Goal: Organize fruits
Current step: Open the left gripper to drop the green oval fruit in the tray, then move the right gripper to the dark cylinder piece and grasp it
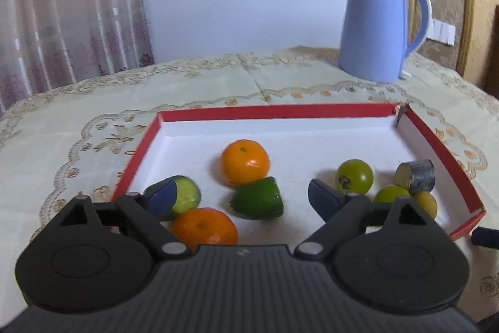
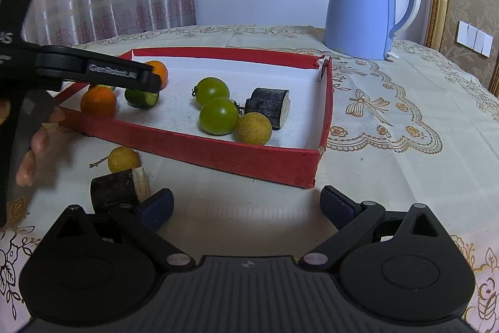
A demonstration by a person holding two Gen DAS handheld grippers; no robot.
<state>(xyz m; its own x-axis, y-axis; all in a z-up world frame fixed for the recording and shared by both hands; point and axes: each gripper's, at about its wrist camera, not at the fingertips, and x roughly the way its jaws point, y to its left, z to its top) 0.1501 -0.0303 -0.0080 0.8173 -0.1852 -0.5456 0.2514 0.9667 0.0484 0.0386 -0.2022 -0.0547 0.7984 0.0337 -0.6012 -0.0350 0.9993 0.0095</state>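
**Fruit is in the box, two bits are still outside**

Your left gripper (image 1: 241, 197) is wide open over the red box (image 2: 199, 145). It holds nothing. On the left side of the box sit a cucumber piece (image 1: 184, 195), two oranges (image 1: 244, 163) and a green lime piece (image 1: 260, 198). The lime piece lies between the open fingers, but they do not touch it. It leans on the far orange. If you bump it when you lift away, it could roll.

Go right and you see two green tomatoes (image 2: 218, 116), a small yellow fruit (image 2: 253, 128) and a dark stick piece (image 2: 269, 106). They sit close together, touching. A poke at one could push the others about.

Your right gripper (image 2: 246, 208) is open too, with nothing in it. It sits low over the table (image 2: 405, 164), in front of the box. Still outside the box are a yellow fruit with a stem (image 2: 123, 159) and another dark stick piece (image 2: 118, 188). The stick piece is just beside your right gripper's left finger. That finger could knock it away if you close too soon. The round fruit may roll across the table.
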